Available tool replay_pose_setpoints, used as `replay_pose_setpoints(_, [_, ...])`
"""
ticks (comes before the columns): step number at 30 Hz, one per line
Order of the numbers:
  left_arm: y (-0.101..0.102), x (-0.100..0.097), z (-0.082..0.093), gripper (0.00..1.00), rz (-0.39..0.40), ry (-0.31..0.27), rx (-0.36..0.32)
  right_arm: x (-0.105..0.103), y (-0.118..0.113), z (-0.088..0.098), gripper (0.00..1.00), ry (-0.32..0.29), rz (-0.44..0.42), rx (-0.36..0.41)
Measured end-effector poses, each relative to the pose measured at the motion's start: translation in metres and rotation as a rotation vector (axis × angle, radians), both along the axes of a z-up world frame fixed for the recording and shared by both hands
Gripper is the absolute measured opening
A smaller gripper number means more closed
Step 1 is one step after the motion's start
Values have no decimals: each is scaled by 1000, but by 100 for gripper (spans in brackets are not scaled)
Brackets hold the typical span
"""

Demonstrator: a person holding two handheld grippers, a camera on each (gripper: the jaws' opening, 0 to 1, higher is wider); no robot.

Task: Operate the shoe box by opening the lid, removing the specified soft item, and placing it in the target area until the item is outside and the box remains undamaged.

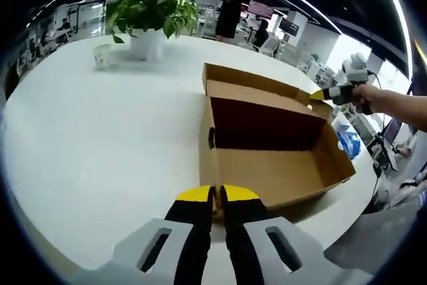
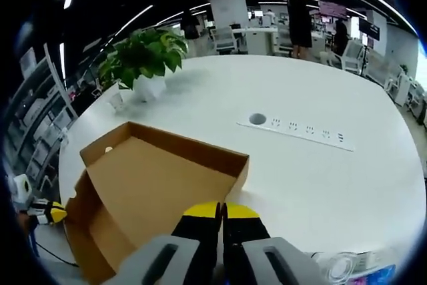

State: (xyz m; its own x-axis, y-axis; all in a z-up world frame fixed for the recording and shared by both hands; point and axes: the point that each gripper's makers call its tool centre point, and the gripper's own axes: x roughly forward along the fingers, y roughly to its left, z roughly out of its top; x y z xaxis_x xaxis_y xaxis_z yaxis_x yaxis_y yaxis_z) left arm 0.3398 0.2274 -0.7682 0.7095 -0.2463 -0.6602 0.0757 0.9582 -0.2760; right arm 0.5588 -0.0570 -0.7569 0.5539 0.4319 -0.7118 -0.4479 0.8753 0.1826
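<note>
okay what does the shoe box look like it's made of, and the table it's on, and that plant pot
Shoe box: looks like brown cardboard, matte, with folded flaps and raw-looking edges. Table: a smooth white top with a faint sheen, possibly laminate or painted board; the look leaves it open. Plant pot: white and smooth, likely ceramic or plastic; too small to tell which.

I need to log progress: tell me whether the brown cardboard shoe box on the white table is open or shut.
Open. The brown cardboard shoe box has its lid swung back, baring its brown floor and dark inner wall.
</note>
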Motion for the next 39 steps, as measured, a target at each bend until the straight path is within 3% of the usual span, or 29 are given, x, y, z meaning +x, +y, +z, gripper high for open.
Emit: replay_pose_setpoints(39, [2, 1, -1, 2, 15, -1, -1, -13, 3, 43, 0, -166, 31, 70])
